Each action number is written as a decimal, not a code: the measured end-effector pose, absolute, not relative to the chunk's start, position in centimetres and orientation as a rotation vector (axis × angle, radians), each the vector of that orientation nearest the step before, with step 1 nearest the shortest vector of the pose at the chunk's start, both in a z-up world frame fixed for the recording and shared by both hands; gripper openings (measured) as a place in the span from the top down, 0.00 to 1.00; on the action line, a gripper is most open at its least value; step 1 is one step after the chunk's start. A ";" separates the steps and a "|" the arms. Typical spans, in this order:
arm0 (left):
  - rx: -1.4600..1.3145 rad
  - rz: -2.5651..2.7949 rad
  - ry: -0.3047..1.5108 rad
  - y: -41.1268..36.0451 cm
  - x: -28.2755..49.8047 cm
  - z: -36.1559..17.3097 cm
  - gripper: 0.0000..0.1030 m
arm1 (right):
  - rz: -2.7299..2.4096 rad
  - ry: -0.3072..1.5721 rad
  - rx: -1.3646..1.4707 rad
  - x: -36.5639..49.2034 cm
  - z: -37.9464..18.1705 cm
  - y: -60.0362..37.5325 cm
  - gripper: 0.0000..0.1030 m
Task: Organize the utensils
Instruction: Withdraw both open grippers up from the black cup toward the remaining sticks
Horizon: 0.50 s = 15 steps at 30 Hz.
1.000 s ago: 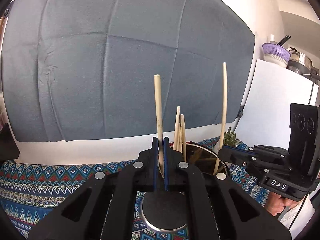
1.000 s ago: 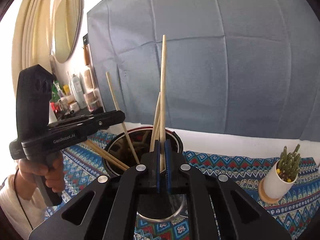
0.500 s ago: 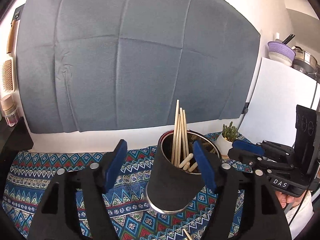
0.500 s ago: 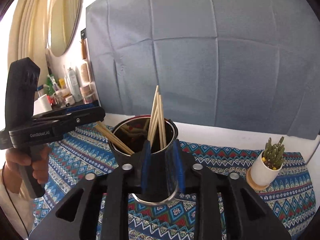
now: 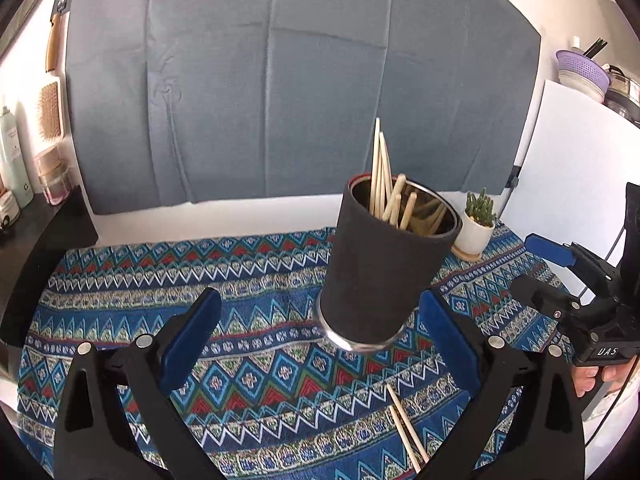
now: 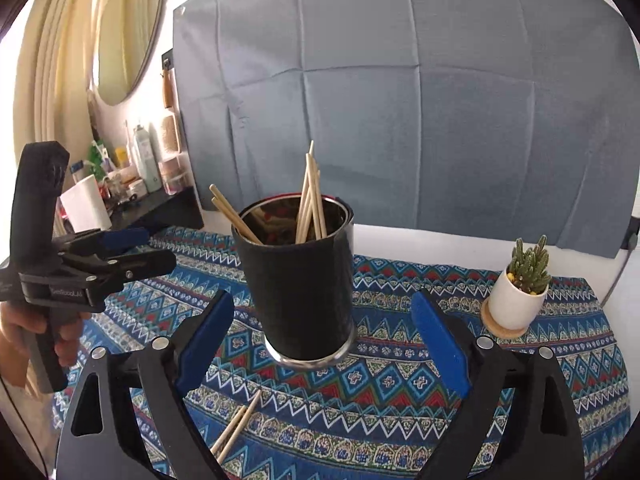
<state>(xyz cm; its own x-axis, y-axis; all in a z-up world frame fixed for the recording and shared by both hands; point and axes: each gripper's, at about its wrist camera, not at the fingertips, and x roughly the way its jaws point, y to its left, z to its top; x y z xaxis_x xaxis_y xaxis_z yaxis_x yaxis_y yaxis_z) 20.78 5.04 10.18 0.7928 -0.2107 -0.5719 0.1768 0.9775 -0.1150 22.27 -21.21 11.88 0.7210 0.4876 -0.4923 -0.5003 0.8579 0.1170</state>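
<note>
- Nearest in the left wrist view, the left gripper (image 5: 318,344) has its blue-padded fingers (image 5: 192,344) spread wide with nothing between them; the right gripper (image 6: 322,342) in its own view is spread just as wide and empty.
- Just beyond the fingers, a few loose chopsticks (image 5: 404,426) lie flat on the patterned cloth (image 5: 240,280) that covers the surface — they show in the right wrist view as well (image 6: 236,426).
- Past those stands the black holder (image 5: 384,268), upright on the cloth, a metal rim showing at its base.
- Inside it a bundle of wooden chopsticks (image 5: 380,168) stands up above the rim — some nearly upright, others leaning across the opening.
- Just beside the holder, further back to the right, a small cactus (image 6: 526,266) sits in a white pot on a round coaster.
- Behind everything a grey-blue fabric backdrop (image 5: 300,80) hangs against the wall.
</note>
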 end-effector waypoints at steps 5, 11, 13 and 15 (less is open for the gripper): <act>-0.007 -0.217 0.701 4.1 20.0 7.5 0.06 | 0.530 0.599 -0.050 21.3 9.9 -20.7 0.15; -0.027 -0.275 0.840 3.3 19.1 3.9 0.06 | 0.526 0.675 -0.047 20.2 7.3 -20.8 0.14; -0.033 -0.286 0.874 3.1 18.9 2.9 0.06 | 0.531 0.703 -0.056 19.8 6.4 -20.8 0.14; -0.036 -0.287 0.887 3.0 18.7 2.1 0.06 | 0.538 0.732 -0.071 19.4 5.6 -20.6 0.13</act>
